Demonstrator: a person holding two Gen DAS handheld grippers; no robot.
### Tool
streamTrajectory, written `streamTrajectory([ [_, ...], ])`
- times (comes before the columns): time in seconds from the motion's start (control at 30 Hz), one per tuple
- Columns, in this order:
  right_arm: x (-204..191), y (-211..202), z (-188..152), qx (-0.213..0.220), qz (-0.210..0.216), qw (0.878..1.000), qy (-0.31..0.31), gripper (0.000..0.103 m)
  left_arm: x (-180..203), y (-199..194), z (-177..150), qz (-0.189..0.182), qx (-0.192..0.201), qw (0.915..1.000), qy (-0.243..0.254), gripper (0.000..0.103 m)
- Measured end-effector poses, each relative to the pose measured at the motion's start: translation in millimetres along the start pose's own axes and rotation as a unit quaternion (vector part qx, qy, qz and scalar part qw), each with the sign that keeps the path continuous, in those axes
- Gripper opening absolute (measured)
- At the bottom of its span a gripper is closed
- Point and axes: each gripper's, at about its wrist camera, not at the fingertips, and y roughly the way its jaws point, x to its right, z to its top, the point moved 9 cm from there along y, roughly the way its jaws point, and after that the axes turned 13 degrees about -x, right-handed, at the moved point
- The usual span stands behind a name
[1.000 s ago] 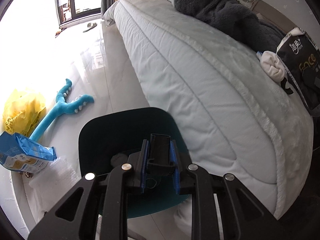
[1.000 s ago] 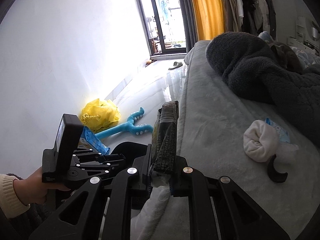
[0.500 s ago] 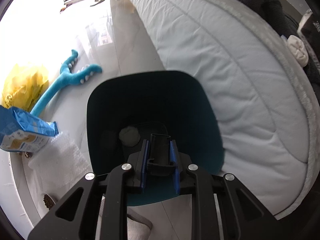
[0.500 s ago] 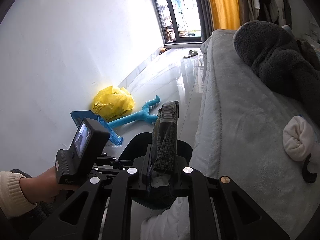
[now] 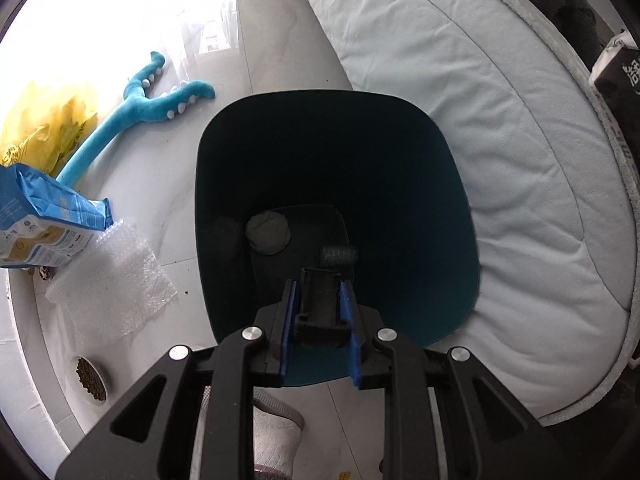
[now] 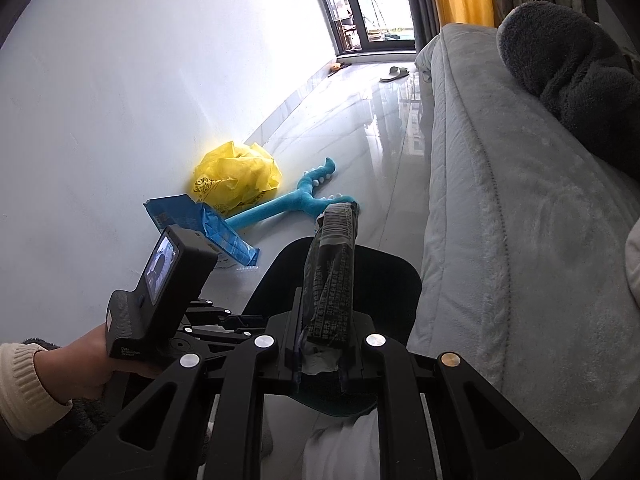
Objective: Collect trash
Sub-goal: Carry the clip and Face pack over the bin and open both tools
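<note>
One bin [image 5: 400, 160] on glossy floor [image 5: 280, 40] (beside bed [image 5: 480, 120]); left claw [image 5: 318, 286] just opening round dark piece [image 5: 320, 304], right claw [image 6: 324, 320] clamps wrapper [image 6: 332, 264].

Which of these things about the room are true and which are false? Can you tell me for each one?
1. The right gripper is holding a dark crumpled wrapper. True.
2. The trash bin is completely empty. False: a grey crumpled ball and a small dark roll lie at its bottom.
3. A blue plush toy lies on the floor. True.
4. The yellow plastic bag is on the bed. False: it sits on the floor by the wall.
5. The bin stands right beside the bed. True.
</note>
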Motion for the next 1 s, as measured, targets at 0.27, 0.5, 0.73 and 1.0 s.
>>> streamTrajectory([
  [0.27, -8.3, 29.0, 6.2, -0.024, 0.0, 1.0, -0.004, 0.014, -22.9, -7.7, -3.3, -0.008, 0.014, 0.9997, -0.019, 0.046],
  [0.5, -9.8, 63.1, 5.4, -0.053, -0.007, 0.999, 0.001, 0.014, -33.4, -36.0, 2.5, -0.013, 0.066, 0.9976, -0.019, 0.056],
  [0.73, -5.4, 100.3, -4.4, -0.087, -0.013, 0.996, 0.015, 0.014, -39.6, -66.9, 7.7, -0.002, 0.122, 0.9925, -0.008, 0.063],
  [1.0, -9.3, 128.4, -7.8, -0.118, -0.014, 0.992, 0.032, 0.016, -44.3, -105.4, 11.6, 0.0, 0.19, 0.9817, -0.003, 0.068],
])
